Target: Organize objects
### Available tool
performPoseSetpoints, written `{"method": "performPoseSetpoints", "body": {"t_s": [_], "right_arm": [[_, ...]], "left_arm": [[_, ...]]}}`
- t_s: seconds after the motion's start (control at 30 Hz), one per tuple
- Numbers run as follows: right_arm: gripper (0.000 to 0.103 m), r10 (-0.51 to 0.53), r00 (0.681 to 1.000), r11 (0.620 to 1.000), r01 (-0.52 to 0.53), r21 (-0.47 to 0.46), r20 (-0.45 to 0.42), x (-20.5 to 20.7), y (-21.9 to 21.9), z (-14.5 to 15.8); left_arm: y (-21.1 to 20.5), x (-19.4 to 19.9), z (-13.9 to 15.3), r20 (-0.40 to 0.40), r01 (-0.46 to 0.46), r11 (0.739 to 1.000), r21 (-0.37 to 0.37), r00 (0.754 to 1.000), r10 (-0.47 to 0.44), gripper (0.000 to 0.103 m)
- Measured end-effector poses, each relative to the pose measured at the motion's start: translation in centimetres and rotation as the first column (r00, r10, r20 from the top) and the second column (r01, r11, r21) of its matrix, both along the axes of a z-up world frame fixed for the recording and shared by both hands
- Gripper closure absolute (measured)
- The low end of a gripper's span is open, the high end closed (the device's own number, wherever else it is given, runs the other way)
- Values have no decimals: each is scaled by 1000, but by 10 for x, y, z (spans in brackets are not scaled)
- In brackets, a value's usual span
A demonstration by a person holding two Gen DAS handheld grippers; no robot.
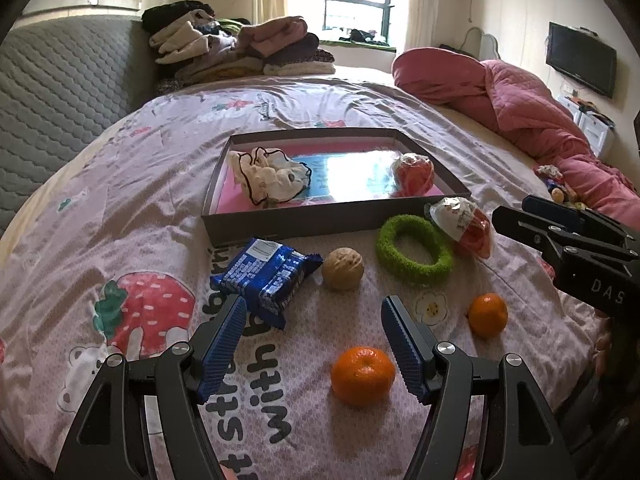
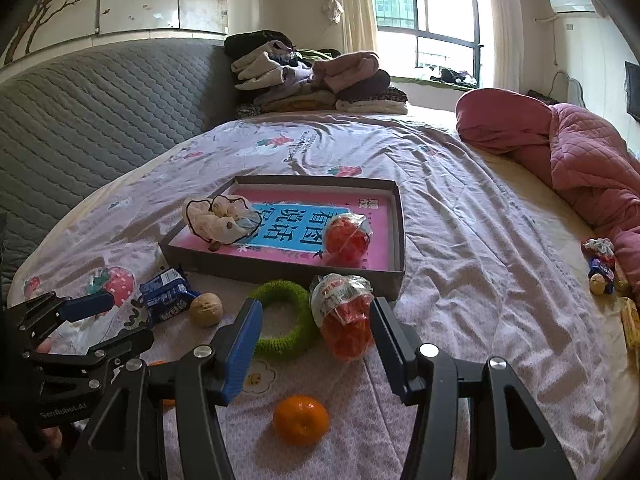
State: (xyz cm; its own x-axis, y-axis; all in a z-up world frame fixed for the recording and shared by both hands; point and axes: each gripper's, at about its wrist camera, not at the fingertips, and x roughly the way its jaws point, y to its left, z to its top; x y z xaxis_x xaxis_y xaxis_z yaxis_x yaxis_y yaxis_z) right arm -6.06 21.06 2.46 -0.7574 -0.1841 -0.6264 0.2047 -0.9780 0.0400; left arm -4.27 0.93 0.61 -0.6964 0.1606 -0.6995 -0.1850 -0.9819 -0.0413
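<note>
Both my grippers are spread with nothing between the pads: left gripper [image 1: 312,320] over the near orange [image 1: 362,375], right gripper [image 2: 316,320] above the red snack bag [image 2: 345,320] beside the green ring [image 2: 285,316]. Tray [image 2: 280,270] just behind them already holds the cloth [image 2: 218,220] and another red bag [image 2: 346,238].

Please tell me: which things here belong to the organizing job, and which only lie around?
Job: box, already holding a frilly cloth and a jelly cup; in front of it, blue snack pack, walnut, green ring, second jelly cup, two tangerines.

Lying about: folded clothes, pink quilt, TV.
</note>
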Motion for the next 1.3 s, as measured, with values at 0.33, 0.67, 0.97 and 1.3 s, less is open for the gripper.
{"method": "performPoseSetpoints", "body": {"t_s": [0.33,0.67,0.97,1.3], "right_arm": [[48,7,1000,1000,-7,-13,10,15,1,-6],[48,17,999,1000,-17,-7,29,27,-2,-13],[48,7,998,1000,-8,6,65,35,0,-22],[48,20,995,1000,-22,16,93,44,-2,-31]], "left_arm": [[3,11,-6,18,10,1000,1,1000,-10,32],[2,18,-5,20,13,1000,7,1000,-13,32],[7,28,-13,53,33,999,-5,998,-33,32],[14,33,-24,92,46,999,-8,995,-45,32]]}}
